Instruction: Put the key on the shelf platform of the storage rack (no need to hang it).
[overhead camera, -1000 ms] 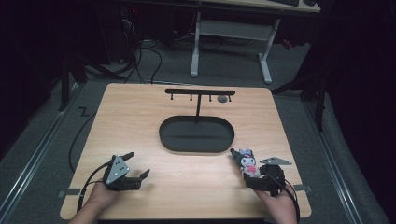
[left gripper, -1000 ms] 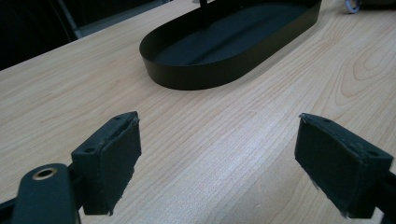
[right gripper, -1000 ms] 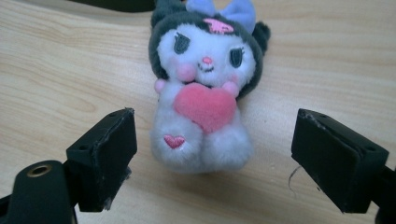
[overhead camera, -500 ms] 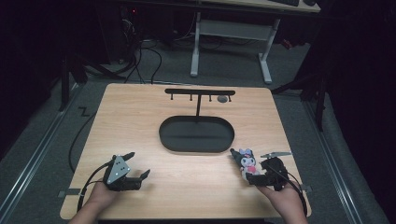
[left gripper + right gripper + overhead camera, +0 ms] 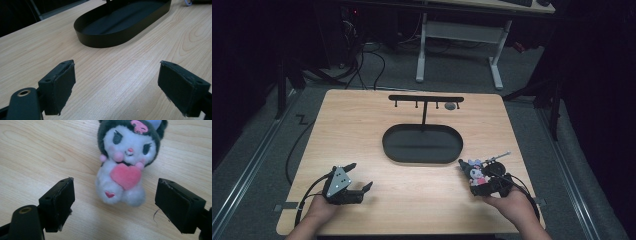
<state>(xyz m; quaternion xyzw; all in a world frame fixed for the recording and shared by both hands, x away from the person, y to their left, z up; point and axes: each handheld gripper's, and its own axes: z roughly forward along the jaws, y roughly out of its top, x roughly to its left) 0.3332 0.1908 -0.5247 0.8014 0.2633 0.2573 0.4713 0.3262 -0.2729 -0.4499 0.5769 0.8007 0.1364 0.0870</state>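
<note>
right gripper (image 5: 115, 202): jaws spread, plush doll (image 5: 126, 160) just ahead between them; best advanced to centre on its body before closing. left gripper (image 5: 117, 85): spread, nothing held.

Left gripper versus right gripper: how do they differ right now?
The left gripper has bare wood between its open jaws, and the black oval tray lies ahead of it. The right gripper has its open jaws either side of the white plush toy with a pink heart, without touching it. In the high view the left gripper sits at the light wooden table's near left, the right at its near right. Both are open.
</note>
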